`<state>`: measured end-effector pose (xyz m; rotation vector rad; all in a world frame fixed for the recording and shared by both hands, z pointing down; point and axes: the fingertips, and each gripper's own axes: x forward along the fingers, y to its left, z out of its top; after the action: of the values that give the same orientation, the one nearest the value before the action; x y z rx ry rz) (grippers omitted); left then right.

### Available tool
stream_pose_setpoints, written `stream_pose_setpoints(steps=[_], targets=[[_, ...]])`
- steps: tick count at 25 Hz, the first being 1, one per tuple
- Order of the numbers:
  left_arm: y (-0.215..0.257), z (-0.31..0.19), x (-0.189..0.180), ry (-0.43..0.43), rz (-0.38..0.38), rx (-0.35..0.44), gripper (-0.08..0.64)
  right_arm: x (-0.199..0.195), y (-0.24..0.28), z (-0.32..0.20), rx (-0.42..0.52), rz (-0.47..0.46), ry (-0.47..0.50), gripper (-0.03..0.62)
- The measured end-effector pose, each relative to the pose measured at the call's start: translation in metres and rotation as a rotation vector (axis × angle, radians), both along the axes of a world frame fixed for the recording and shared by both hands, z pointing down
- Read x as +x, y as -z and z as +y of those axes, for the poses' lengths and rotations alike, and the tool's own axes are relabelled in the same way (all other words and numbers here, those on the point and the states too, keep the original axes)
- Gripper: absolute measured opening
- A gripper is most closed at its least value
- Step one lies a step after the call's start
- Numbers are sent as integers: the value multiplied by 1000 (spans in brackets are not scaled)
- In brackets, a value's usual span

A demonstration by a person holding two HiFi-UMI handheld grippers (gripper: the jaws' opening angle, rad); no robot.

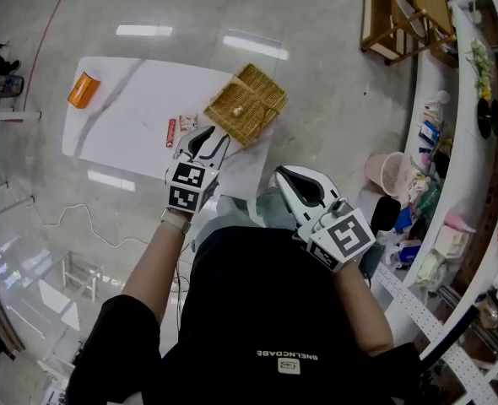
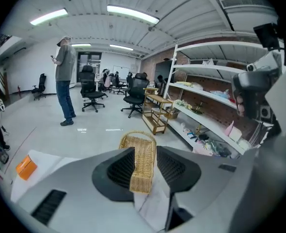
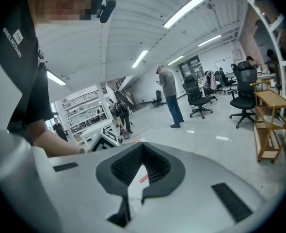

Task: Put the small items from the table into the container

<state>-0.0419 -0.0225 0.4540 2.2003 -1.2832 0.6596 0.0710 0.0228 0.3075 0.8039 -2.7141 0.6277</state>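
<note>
A square wicker basket [image 1: 247, 104] with something small inside sits at the right end of the white table [image 1: 131, 99]. On the table lie a small red packet [image 1: 171, 132], a pale packet [image 1: 187, 121] and an orange item [image 1: 83, 89] at the far left. My left gripper [image 1: 215, 135] hovers over the table's near edge beside the basket, open and holding nothing. Its own view frames the basket [image 2: 142, 164] between the jaws. My right gripper [image 1: 287, 177] hangs off the table near my body, shut and holding nothing. The red packet [image 3: 144, 178] shows below its pads.
The table stands on a glossy floor. Shelving [image 1: 464, 142] crowded with goods runs along the right, with a pink bin [image 1: 387, 172] beside it. A wooden rack [image 2: 155, 115], office chairs [image 2: 92, 89] and a standing person [image 2: 65, 81] are farther off.
</note>
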Motion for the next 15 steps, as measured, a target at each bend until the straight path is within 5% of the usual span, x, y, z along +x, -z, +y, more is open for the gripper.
stream_pose_setpoints(steps=[7, 15], targets=[[82, 29, -11, 101, 84, 113, 143, -25, 12, -2, 36, -43, 128, 0], [148, 69, -32, 185, 94, 240, 143, -53, 24, 10, 58, -87, 238, 0]])
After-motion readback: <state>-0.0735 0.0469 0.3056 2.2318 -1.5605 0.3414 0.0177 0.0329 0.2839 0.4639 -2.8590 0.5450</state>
